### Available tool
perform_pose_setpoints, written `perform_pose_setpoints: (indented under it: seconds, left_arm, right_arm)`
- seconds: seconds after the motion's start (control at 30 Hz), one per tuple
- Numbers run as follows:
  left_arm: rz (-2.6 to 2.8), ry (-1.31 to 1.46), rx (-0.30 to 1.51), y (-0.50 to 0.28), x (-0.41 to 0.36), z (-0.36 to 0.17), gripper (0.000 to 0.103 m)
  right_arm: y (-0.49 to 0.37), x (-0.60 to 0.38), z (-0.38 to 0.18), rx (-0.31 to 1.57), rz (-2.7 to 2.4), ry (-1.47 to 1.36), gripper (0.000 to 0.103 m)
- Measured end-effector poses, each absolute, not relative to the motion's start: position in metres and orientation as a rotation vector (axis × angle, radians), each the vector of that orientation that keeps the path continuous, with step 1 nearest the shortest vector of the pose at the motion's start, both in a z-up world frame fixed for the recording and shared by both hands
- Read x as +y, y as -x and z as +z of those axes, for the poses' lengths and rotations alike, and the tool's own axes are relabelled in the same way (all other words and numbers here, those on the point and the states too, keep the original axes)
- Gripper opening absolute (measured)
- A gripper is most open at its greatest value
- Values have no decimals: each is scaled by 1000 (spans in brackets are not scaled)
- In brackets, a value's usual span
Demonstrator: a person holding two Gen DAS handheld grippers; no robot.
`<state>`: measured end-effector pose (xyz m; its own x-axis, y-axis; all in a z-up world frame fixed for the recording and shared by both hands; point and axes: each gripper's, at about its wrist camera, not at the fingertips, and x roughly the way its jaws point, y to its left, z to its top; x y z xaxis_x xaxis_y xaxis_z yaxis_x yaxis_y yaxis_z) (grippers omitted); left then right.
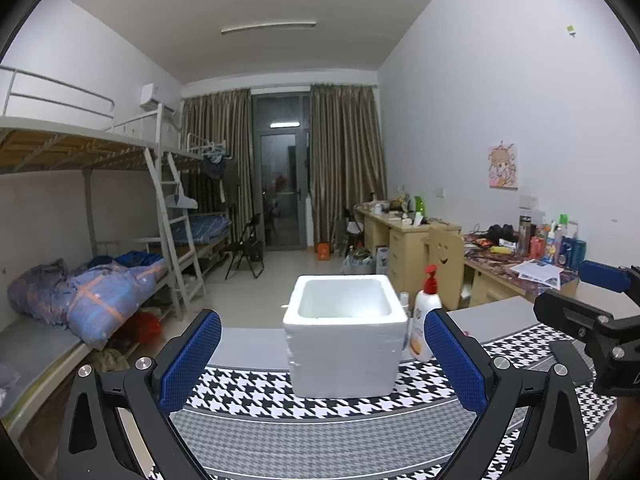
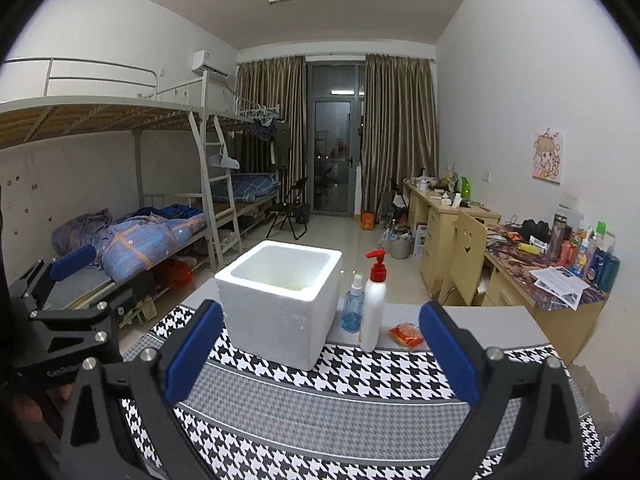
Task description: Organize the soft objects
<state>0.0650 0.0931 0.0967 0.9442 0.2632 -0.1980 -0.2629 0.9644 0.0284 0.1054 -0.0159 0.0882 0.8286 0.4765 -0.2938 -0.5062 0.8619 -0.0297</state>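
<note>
1. The landmark is the white foam box (image 2: 280, 304), open at the top, standing on a houndstooth cloth (image 2: 320, 408) over a grey table (image 2: 480, 328). All places below are given from the box.

2. Just right of the box stand a small blue spray bottle (image 2: 353, 308) and a white pump bottle (image 2: 373, 304) with a red top. Right of those lies a small orange packet (image 2: 407, 336), flat on the table at the cloth's edge.

3. The left gripper (image 1: 322, 364) hovers in front of the box, fingers wide, nothing between the pads; the box shows through the gap but is apart from both.

4. The right gripper (image 2: 320, 360) is in front of the box and a little to its right, fingers spread as wide as they go, and empty. The packet sits just inside its right finger, not touched.

5. Inside the box I see only pale walls and floor; whether anything soft already lies there I cannot tell.

6. Judgement: this looks like a between-items moment, with both hands free and no object carried. The packet seems the only soft-looking thing left on the table, so it is the likely next pick.

7. That move would call for the right gripper to go forward and down to the packet, close gently on its crinkly wrap, lift it clear of the pump bottle, and drop it over the box's opening without knocking either bottle.
</note>
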Motion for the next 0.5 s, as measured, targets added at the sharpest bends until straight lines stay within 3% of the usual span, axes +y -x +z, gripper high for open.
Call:
perform_pose_setpoints:
  seconds: [0.5]
  left_arm:
    - [254, -11, 183, -40, 76, 75, 102]
  right_arm:
    - [-71, -37, 64, 215, 460, 108, 100]
